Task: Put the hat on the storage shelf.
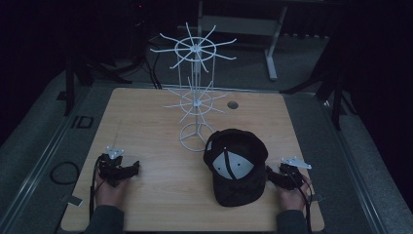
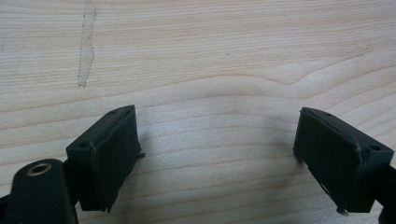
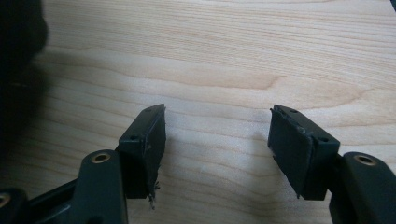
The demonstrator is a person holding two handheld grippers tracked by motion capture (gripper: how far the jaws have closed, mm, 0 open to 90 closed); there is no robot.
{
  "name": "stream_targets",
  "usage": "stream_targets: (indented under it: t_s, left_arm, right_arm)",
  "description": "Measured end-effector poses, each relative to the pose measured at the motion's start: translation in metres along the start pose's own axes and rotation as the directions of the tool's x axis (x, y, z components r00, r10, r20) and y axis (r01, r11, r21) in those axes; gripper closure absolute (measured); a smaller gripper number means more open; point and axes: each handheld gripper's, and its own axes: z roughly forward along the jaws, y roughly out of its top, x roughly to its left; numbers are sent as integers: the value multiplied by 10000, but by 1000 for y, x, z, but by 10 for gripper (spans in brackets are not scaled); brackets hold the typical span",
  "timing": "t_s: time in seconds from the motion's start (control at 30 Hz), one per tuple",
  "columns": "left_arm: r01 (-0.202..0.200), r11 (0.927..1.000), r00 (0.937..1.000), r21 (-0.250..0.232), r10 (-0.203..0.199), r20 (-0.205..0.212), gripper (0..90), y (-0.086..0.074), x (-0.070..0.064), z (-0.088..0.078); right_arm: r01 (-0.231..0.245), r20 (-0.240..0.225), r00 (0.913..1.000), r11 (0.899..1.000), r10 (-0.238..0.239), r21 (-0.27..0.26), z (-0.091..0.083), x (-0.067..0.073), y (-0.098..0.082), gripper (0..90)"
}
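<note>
Both grippers are resting on the wooden table (image 1: 146, 126), jaws spread wide, gripping nothing. Left gripper (image 1: 127, 170) is sitting at the near left, right gripper (image 1: 271, 174) at the near right, just beside a black-and-white baseball cap (image 1: 235, 165). White wire display rack (image 1: 196, 92) is standing behind the cap, mid-table.
</note>
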Motion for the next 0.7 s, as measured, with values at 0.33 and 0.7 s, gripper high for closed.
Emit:
stream_targets:
  t_s: [0.33,0.7]
  left_arm:
    - [7,10000,10000,-7,-7,-1,146,0,0,0]
    - [19,10000,10000,0,-19,-11,146,0,-1,0]
  right_arm:
    - [-15,-15,10000,10000,15,40,-1,1,0,414]
    - [500,-501,9975,9987,-497,41,-20,8,6,689]
